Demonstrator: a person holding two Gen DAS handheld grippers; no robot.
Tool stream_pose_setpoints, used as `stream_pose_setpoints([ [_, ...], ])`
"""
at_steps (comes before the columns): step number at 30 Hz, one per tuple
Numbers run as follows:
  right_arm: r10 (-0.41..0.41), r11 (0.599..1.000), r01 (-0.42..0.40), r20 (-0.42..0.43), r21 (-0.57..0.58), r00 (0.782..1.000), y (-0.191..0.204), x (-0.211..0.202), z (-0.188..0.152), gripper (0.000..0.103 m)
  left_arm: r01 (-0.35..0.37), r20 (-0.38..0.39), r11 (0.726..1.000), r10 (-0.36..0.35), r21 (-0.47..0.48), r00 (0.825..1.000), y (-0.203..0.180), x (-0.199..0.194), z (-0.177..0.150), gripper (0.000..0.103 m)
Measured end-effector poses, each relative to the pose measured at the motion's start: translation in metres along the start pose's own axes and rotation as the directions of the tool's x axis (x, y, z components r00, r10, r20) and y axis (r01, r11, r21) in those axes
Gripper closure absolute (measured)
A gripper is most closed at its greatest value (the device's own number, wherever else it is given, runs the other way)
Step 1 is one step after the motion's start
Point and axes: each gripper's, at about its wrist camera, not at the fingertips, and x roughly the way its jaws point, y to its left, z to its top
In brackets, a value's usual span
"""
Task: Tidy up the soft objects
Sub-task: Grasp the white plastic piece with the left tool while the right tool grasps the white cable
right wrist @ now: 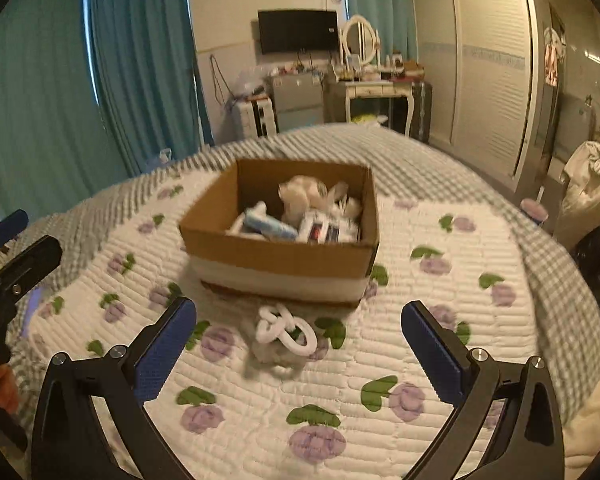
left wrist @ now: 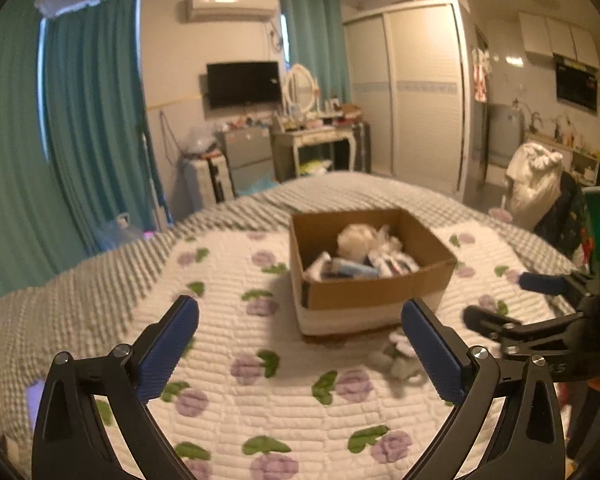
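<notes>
A brown cardboard box (left wrist: 420, 280) (right wrist: 276, 258) stands on the bed and holds several soft items: a cream plush (left wrist: 356, 240) (right wrist: 300, 196), white packets and a blue tube (right wrist: 270, 226). A small grey-and-white soft item with white loops (right wrist: 284, 336) lies on the quilt just in front of the box; it also shows in the left wrist view (left wrist: 398, 356). My right gripper (right wrist: 298, 344) is open and empty, with the looped item between its fingers' line. My left gripper (left wrist: 300, 344) is open and empty, left of that item. The right gripper also shows in the left wrist view (left wrist: 500, 300).
The bed has a white quilt with purple flowers (left wrist: 260, 400) (right wrist: 420, 360) over a grey checked sheet (right wrist: 460, 172). Teal curtains (left wrist: 80, 120), a dresser (left wrist: 320, 140) and a wardrobe (left wrist: 420, 92) stand beyond the bed. A white bag (left wrist: 536, 180) hangs at the right.
</notes>
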Motion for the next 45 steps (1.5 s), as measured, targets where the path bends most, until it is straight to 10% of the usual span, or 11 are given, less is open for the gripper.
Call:
stream_pose_setpoints([
  [10,0.079,0.996,-0.073,-0.15,0.044,0.986,-0.007,0.093,-0.022,0.006,-0.025,-0.15,1.0,0.027,0.01,0.988,-0.014,0.074,-0.036,0.0],
  [20,0.125,0.992,-0.119,-0.154,0.051,0.98,-0.012,0.105,-0.027,0.061,0.038,-0.249,0.999,-0.041,-0.014,0.968,-0.021,0.11,-0.05,0.0],
  [31,0.021,0.991,-0.014,-0.058,0.132,0.998,-0.061,0.061,-0.028,0.062,0.183,-0.342,0.983,-0.176,-0.013,0.923,-0.076,0.128,-0.061,0.002],
  [38,0.021,0.985,-0.008,-0.075,0.174,0.997,-0.079,0.066,-0.043,0.062,0.227,-0.431,0.973,-0.188,0.039,0.882,-0.111,0.158,-0.075,0.021],
  [45,0.024,0.983,-0.01,-0.074,0.186,0.997,-0.081,0.069,-0.046,0.062,0.245,-0.434,0.968,-0.201,0.048,0.878,-0.11,0.165,-0.078,0.049],
])
